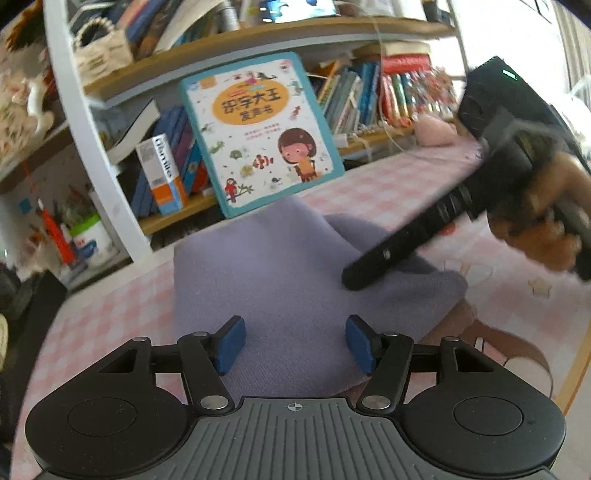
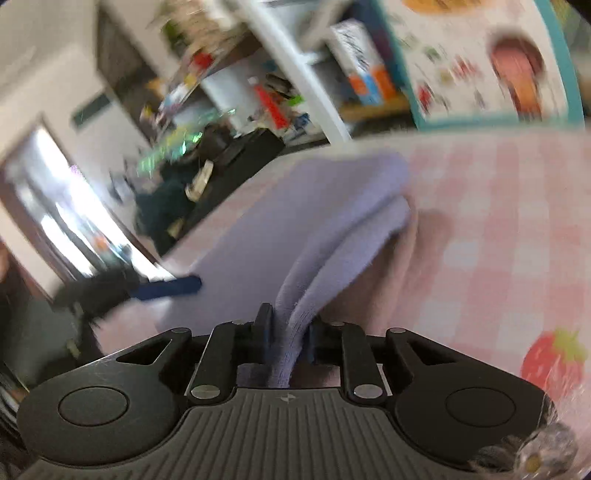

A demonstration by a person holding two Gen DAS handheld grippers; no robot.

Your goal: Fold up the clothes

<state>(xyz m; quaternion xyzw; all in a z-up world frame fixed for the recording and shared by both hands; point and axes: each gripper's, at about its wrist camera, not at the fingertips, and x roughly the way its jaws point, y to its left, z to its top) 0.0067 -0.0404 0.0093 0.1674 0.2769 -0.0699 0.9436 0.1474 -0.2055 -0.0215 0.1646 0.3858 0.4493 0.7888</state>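
A lilac knitted garment (image 1: 280, 273) lies partly folded on a pink checked cloth (image 1: 388, 184). My left gripper (image 1: 295, 345) is open, its blue pads (image 1: 232, 343) just above the garment's near part, holding nothing. My right gripper (image 2: 288, 336) is shut on a bunched edge of the lilac garment (image 2: 332, 229) and lifts it off the cloth. In the left wrist view the right gripper (image 1: 351, 280) comes in from the right, held by a hand. In the right wrist view the left gripper's blue pad (image 2: 166, 288) shows at the left.
A bookshelf (image 1: 258, 33) with many books stands behind the surface, with a large children's book (image 1: 258, 133) leaning against it. A white post (image 1: 85, 122) rises at the left. The pink checked cloth (image 2: 498, 221) has a strawberry print (image 2: 554, 362).
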